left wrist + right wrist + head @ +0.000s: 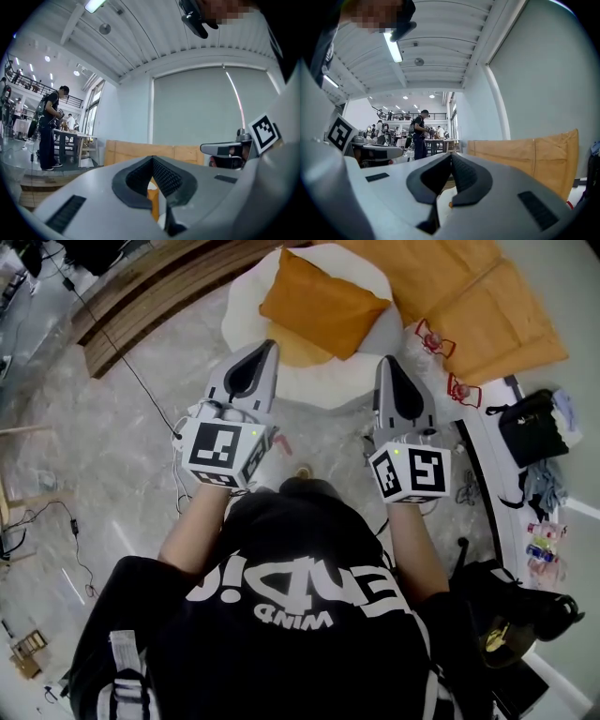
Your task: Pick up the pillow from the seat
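Observation:
An orange pillow [322, 304] lies tilted on a round white seat [248, 296] at the top of the head view. My left gripper [266, 347] is shut and empty, its tip over the seat's near left edge, just short of the pillow. The right gripper [387, 362] is also shut and empty, with its tip by the seat's near right edge. In the left gripper view a sliver of orange pillow [153, 199] shows through the closed jaws of the left gripper [153, 159]. The right gripper [451, 156] points level across the room.
Large tan cushions [473, 296] lie right of the seat. Two red-framed items [448, 367] sit on the floor near the right gripper. A black bag [531, 426] rests on a white ledge at the right. Wooden steps [141, 306] and cables [122, 362] are at the left. People [49, 126] stand far off.

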Motion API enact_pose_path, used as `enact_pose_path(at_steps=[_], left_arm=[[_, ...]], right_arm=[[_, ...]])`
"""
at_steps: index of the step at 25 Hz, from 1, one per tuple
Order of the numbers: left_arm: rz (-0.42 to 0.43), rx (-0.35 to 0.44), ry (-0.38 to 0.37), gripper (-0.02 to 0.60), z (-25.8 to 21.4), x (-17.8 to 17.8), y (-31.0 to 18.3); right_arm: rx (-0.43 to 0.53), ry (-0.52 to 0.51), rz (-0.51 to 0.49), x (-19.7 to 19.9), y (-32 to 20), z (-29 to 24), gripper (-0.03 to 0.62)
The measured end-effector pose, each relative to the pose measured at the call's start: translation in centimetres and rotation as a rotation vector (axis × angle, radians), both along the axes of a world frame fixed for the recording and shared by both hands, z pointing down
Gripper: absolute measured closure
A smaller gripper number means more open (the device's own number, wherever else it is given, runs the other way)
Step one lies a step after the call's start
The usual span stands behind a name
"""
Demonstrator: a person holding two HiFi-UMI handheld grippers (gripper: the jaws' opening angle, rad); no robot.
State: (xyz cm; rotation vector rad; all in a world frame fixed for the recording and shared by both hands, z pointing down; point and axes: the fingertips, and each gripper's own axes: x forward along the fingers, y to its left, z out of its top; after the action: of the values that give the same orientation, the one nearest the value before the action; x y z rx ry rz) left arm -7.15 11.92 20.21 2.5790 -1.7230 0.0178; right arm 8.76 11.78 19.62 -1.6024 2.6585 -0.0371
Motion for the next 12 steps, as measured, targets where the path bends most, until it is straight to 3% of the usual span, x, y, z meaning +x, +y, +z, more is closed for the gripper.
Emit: enact_pose_path(at_steps=[12], left_arm=[[0.024,0.009,0.026,0.574,-0.8,1.8,-7.1]], right_arm=[[-0.03,-0.019,-0.02,1.1,-7.3,0.7,0.572]])
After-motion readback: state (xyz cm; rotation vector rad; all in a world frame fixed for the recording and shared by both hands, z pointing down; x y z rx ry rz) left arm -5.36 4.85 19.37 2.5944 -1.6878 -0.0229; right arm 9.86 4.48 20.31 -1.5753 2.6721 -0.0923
